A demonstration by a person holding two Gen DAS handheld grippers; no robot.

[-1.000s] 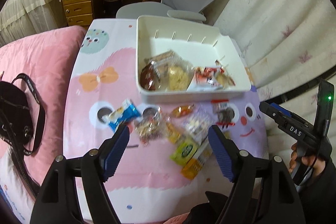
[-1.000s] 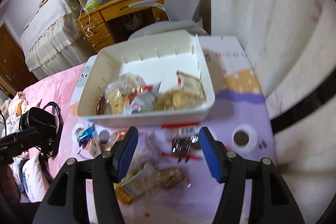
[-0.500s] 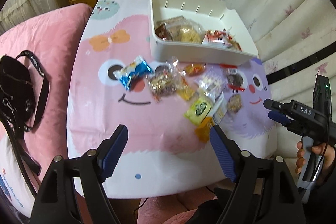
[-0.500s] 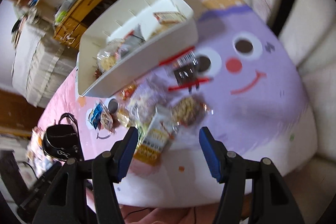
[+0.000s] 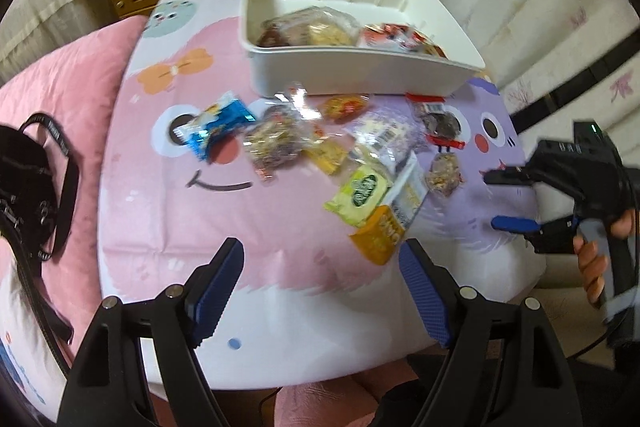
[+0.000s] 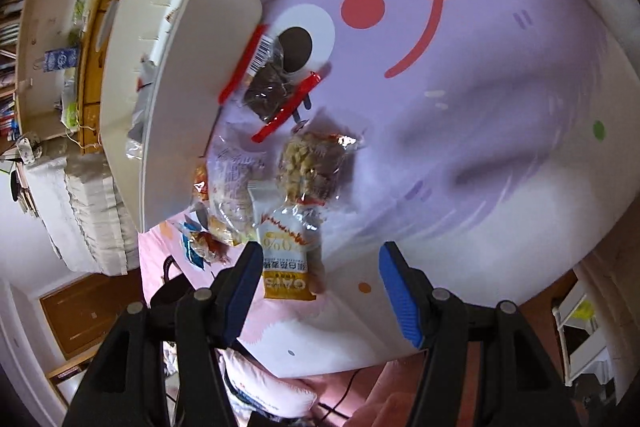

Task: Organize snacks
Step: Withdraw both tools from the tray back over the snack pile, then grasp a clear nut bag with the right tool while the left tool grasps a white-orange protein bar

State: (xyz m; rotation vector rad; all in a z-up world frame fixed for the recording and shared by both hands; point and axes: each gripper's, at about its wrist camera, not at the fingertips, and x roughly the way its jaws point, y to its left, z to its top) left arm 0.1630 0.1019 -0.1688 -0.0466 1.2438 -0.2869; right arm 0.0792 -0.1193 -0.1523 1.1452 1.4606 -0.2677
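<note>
Cartoon-print table (image 5: 168,227) carries loose snacks (image 5: 360,191) beside the white bin (image 5: 360,67). Both hand-held grippers have dropped closer since a second ago, left (image 5: 320,291) wide, right (image 6: 318,287) half-open, both empty; right has rolled over the orange packet (image 6: 286,267), likely next pick.

Black-framed tongs (image 5: 320,291) with blue ribbed pads (image 5: 218,291), silver pivot screws.

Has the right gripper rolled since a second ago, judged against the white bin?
Yes. In the right wrist view the white bin, earlier level across the top, now stands tilted along the left side, so the right gripper has rolled. Its jaws are open and empty.
</note>
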